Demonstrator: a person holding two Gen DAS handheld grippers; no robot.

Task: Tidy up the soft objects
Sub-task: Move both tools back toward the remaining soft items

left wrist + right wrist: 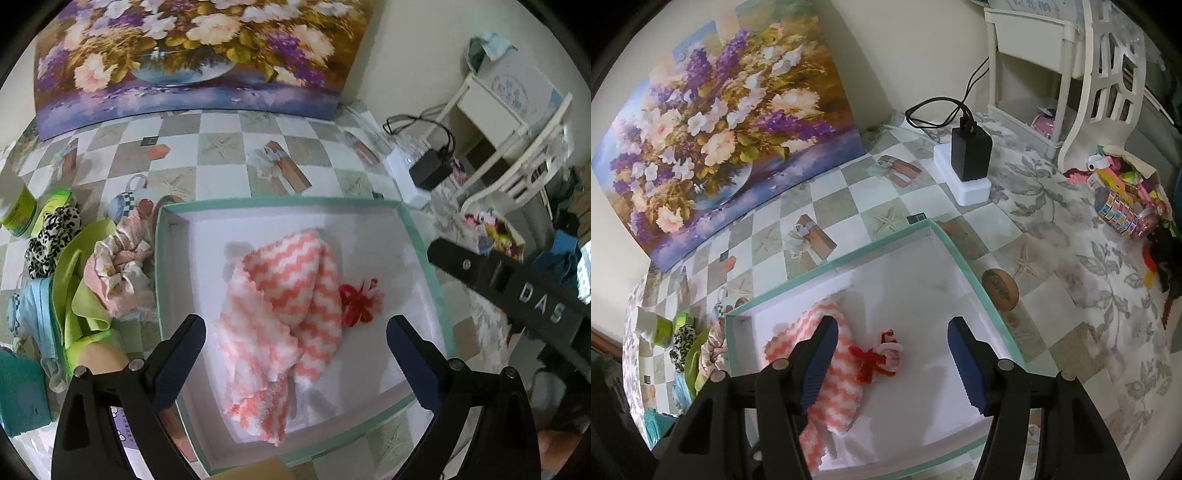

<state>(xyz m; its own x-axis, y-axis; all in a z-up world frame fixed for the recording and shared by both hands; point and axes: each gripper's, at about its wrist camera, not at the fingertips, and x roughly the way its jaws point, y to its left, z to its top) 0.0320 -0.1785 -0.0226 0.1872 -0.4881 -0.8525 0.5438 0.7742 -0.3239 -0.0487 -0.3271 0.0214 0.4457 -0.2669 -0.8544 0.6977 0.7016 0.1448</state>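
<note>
A shallow white box with a teal rim (424, 251) (964, 266) sits on the checkered table. Inside it lies a folded pink-and-white zigzag cloth (284, 314) (842, 373), and beside that a small red-and-pink fuzzy bow (360, 302) (881, 356). My left gripper (295, 339) hovers above the cloth, open wide, with nothing touching its pads. My right gripper (890, 347) hangs over the bow, open, and holds nothing. Its black arm (517, 288) crosses the right side of the left wrist view.
Left of the box lies a heap of soft things: a pink floral cloth (118, 266), a lime green cloth (81, 280), a leopard-print piece (55, 240) and a light blue cloth (35, 314). A charger block (969, 155), a round wooden disc (1000, 290) and a bag of colourful items (1126, 199) lie to the right.
</note>
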